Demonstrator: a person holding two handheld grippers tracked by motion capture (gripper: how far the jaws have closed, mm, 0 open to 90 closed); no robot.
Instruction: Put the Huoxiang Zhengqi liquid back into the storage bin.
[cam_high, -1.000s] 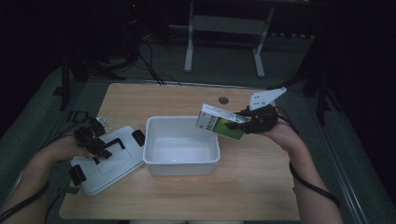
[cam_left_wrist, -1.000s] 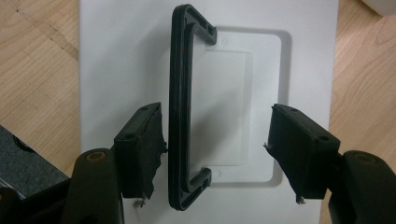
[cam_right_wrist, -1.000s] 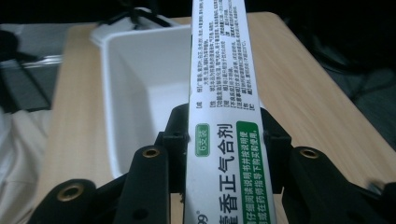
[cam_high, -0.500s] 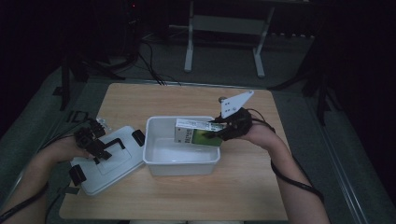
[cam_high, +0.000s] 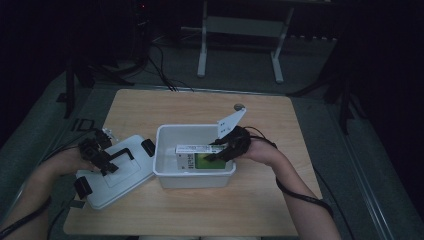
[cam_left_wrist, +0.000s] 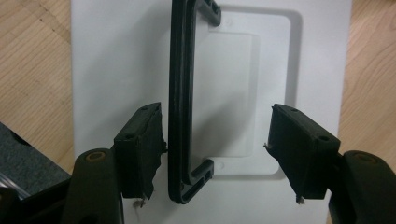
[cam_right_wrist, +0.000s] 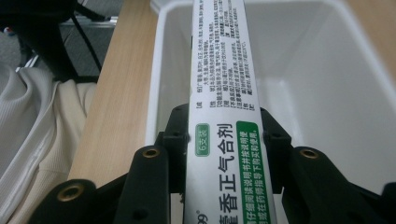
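While the right tongs (cam_high: 216, 156) clamp the flat medicine carton (cam_high: 200, 155) by its narrow edges inside the white bin (cam_high: 165, 172) at frame centre, it looks light, stiff but probably crushable; the left tongs (cam_left_wrist: 215, 154) hang open astride the lid's black handle (cam_left_wrist: 180, 102).

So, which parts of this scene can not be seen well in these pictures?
- Bin floor: in the high view the carton and right gripper cover part of the white bin, so whether the carton touches it is unclear.
- Carton front: the right gripper view cuts it off at the bottom edge.
- Lid: edges cropped in the left gripper view.
- Small round thing on the table: too small to name.
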